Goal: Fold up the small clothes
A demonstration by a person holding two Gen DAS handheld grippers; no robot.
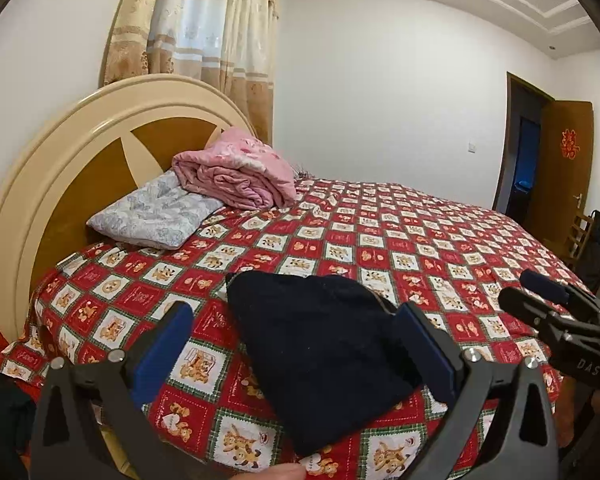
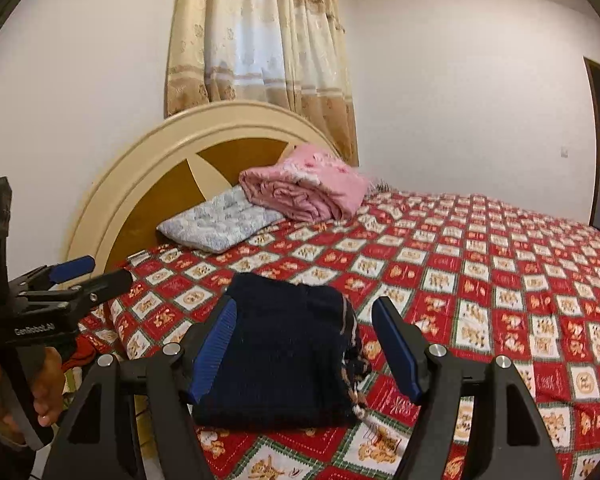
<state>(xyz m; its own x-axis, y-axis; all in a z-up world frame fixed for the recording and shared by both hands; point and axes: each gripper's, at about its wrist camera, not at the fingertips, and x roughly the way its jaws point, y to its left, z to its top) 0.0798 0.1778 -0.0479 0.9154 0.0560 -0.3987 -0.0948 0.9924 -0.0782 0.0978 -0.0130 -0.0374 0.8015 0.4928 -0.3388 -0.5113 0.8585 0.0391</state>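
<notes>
I've got the dark garment (image 2: pixel 276 356) lying folded in a thick stack on the near corner of the bed (image 2: pixel 480 280), right in front of both cameras. Its patterned trim shows along the right side of the stack, seen from my right wrist.

My right gripper (image 2: pixel 304 352) hangs low over it, jaws wide apart. The blue pads straddle the fold, one on each side, and I can't see either pad pressing the cloth. Nothing is gripped there.

My left gripper (image 1: pixel 296 356) is spread wide too, pads either side of the same garment, holding nothing. From the right wrist view I see it off to the left, over the bed's edge, with a hand (image 2: pixel 40 392) wrapped round its handle.

Further up the bed, a grey pillow (image 1: pixel 152 216) lies flat against the headboard (image 1: pixel 80 152), and a pink blanket (image 1: pixel 240 172) sits bundled, partly on top of that pillow. Both are well apart from the garment. Curtains (image 1: pixel 204 32) hang behind the headboard, and a door (image 1: pixel 564 172) stands open at the far right.
</notes>
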